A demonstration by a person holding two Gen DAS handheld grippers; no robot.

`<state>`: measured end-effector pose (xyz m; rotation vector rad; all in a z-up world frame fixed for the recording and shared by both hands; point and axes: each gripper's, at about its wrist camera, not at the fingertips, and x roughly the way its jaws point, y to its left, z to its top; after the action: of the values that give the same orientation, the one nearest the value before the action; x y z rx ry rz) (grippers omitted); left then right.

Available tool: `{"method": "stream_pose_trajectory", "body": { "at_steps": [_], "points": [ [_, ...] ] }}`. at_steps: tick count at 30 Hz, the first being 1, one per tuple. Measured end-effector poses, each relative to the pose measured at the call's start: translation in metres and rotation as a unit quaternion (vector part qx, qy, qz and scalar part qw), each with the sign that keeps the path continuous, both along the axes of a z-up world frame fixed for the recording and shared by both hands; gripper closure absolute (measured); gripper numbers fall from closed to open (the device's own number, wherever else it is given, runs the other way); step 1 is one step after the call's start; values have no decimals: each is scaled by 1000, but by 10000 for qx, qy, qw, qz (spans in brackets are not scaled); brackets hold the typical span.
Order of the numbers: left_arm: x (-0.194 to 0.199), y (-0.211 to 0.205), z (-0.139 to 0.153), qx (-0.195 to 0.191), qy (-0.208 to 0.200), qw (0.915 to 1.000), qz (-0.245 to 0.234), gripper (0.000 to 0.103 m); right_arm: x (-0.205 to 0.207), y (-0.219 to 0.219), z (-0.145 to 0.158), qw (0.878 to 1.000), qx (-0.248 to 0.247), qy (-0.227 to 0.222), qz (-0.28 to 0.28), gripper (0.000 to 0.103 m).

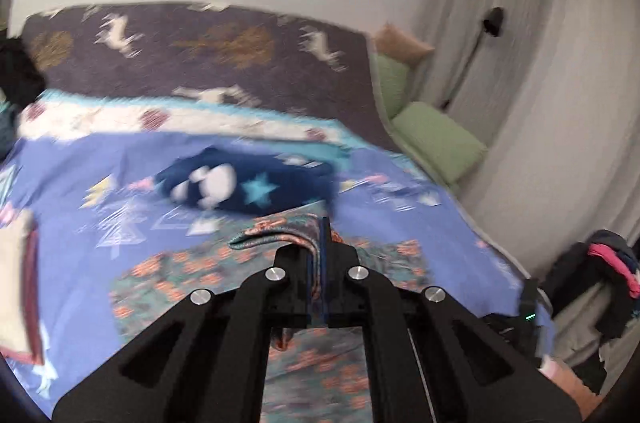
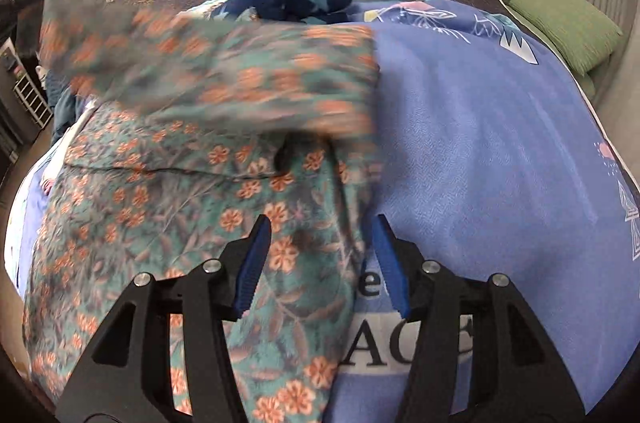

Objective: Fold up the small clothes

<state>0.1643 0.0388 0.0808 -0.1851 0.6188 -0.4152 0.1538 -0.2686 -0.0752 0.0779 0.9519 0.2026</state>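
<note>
A teal garment with orange flowers (image 2: 168,207) lies on the blue bedspread (image 2: 500,127). My left gripper (image 1: 319,247) is shut on an edge of this floral garment (image 1: 276,237) and holds it lifted above the rest of the cloth (image 1: 180,275). In the right wrist view the lifted part is a blurred flap (image 2: 224,71) over the flat part. My right gripper (image 2: 320,223) is open, its blue pads (image 2: 256,263) low over the garment's right edge, holding nothing.
A folded dark blue garment with stars (image 1: 248,183) lies farther back on the bed (image 2: 296,3). Green pillows (image 1: 436,139) sit at the bed's right side by the curtain. A pile of clothes (image 1: 600,275) is at the right. A dark deer-print cover (image 1: 200,51) lies beyond.
</note>
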Motion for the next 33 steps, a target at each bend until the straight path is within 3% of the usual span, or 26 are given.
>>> {"method": "stream_pose_trajectory", "body": {
  "at_steps": [4,6,8,13,14,15,17,19,20,21,24,26,28,31,33],
  "points": [
    [17,38,-57,356,584,9962,533,100,7,0,-7,9999,-51,104,-84,49],
    [22,57,-89,536,1009,9897,859,97,9,2,-8,9999,-63,128,-95,49],
    [21,68,-111,790,1237,9826,1137,84,9,3,-9,9998,-82,152,-105,48],
    [13,77,-126,1004,1154,9801,1262,60,8,3,-6,9998,-106,115,-119,46],
    [13,77,-127,1075,1119,9797,1265,59,9,3,-5,9998,-111,90,-117,45],
    [12,74,-129,1231,1122,9779,1261,58,9,4,-5,9998,-121,80,-111,45],
    [17,70,-139,1561,1204,9717,1304,45,11,5,-8,9997,-156,117,-130,44],
    [23,66,-163,1961,1522,9597,1321,44,12,4,-11,9995,-216,175,-180,43],
    [23,67,-173,1994,1594,9571,1372,40,12,1,-14,9990,-282,228,-266,43],
    [20,71,-174,1888,1490,9599,1442,39,12,-2,-16,9984,-326,261,-376,43],
    [15,80,-170,1680,1587,9616,1483,39,10,-22,-15,9964,-231,327,-743,43],
    [9,83,-166,1530,1632,9645,1405,44,7,-31,-8,9960,21,284,-841,43],
    [1,83,-161,1291,1590,9713,1208,48,5,-33,0,9963,167,151,-824,43],
    [-2,78,-159,1228,1499,9754,1049,50,7,-27,11,9967,127,-134,-791,42],
    [3,77,-163,1169,1606,9747,1028,74,12,-22,11,9966,261,-112,-769,42]
  ]
}}
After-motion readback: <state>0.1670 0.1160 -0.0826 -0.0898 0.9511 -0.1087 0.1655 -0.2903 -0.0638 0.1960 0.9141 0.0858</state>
